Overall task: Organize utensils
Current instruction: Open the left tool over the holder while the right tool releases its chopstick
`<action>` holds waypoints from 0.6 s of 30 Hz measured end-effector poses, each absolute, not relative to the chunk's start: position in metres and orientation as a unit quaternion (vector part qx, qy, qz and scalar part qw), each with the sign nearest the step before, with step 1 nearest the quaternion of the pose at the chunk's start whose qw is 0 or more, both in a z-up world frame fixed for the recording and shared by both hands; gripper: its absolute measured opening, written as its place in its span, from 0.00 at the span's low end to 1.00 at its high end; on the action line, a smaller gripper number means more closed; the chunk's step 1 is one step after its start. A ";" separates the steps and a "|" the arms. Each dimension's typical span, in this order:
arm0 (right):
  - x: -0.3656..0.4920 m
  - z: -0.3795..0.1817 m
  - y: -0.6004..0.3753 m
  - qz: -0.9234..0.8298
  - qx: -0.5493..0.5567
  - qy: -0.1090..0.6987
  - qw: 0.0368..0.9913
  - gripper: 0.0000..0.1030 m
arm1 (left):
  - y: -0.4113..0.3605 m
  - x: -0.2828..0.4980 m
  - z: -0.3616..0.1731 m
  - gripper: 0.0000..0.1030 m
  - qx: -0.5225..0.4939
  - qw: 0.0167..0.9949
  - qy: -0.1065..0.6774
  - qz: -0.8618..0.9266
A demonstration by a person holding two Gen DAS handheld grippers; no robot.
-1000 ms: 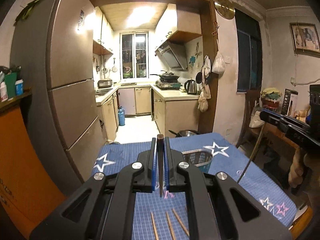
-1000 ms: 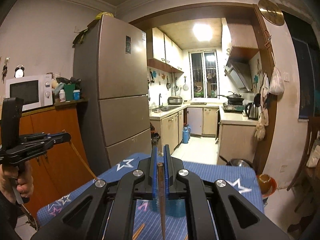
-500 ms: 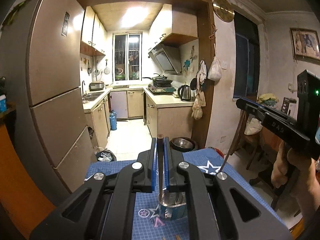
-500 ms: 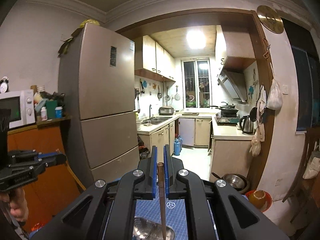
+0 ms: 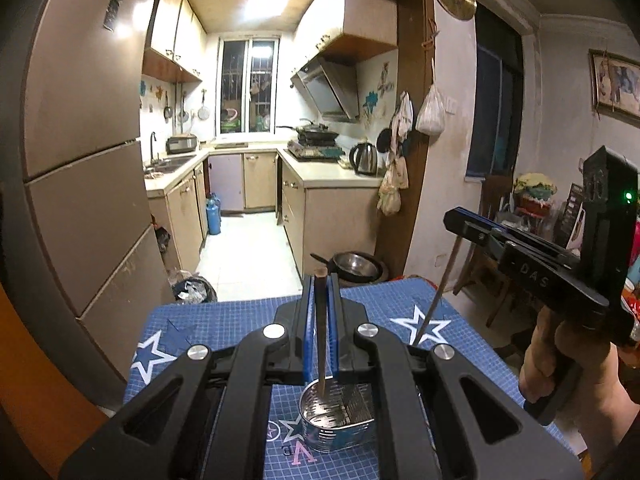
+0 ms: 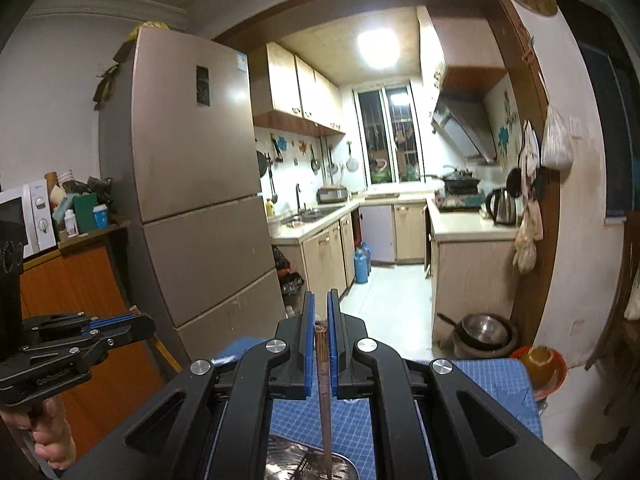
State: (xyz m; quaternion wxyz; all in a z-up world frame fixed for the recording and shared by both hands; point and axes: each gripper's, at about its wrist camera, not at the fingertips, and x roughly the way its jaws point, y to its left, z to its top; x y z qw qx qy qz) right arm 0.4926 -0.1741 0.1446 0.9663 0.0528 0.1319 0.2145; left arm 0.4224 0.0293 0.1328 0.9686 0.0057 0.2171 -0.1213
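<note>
While both chopsticks are hanging tip-down over the metal utensil holder [image 5: 338, 416], I'm keeping them close to vertical so each one can drop straight in, not lie across the rim. That holder is sitting on the blue star-print mat [image 5: 224, 320] covering the table, right below my left gripper [image 5: 320, 320].

Left gripper: jaws nearly closed, blue pads pinching a dark wooden chopstick [image 5: 320, 340] near its top end. Its tip is showing inside the holder's opening, by the near-left part of the rim; I can't tell if it's touching the perforated floor or wall.

Right gripper [image 6: 321, 344]: jaws likewise narrow, clamping a second chopstick [image 6: 324, 400] near its butt end. In the right wrist view its point is hanging over the holder's rim [image 6: 316, 460] at the bottom edge. From the left wrist view this chopstick [image 5: 436, 292] is slanting down from the gripper, tip above the mat near a white star, so it's looking further from the holder than mine on the left. Judging: it needs to be centered before release.

Gripping at the top ends is leaving the long shafts free to enter first, with the fingers clear of the container.

Judging step: positioning for insertion, with release of both not yet done. Risk: a tilted chopstick may catch the rim or tip the light holder.
</note>
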 end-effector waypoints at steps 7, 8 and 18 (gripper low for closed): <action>0.499 0.121 -0.171 0.217 0.052 0.149 0.963 0.07 | 0.028 0.435 0.111 0.05 0.007 0.964 0.239 -0.117; 0.499 0.119 -0.171 0.217 0.052 0.151 0.963 0.07 | 0.029 0.435 0.110 0.05 0.007 0.963 0.240 -0.118; 0.498 0.109 -0.173 0.219 0.050 0.159 0.962 0.07 | 0.028 0.436 0.105 0.05 0.012 0.962 0.248 -0.115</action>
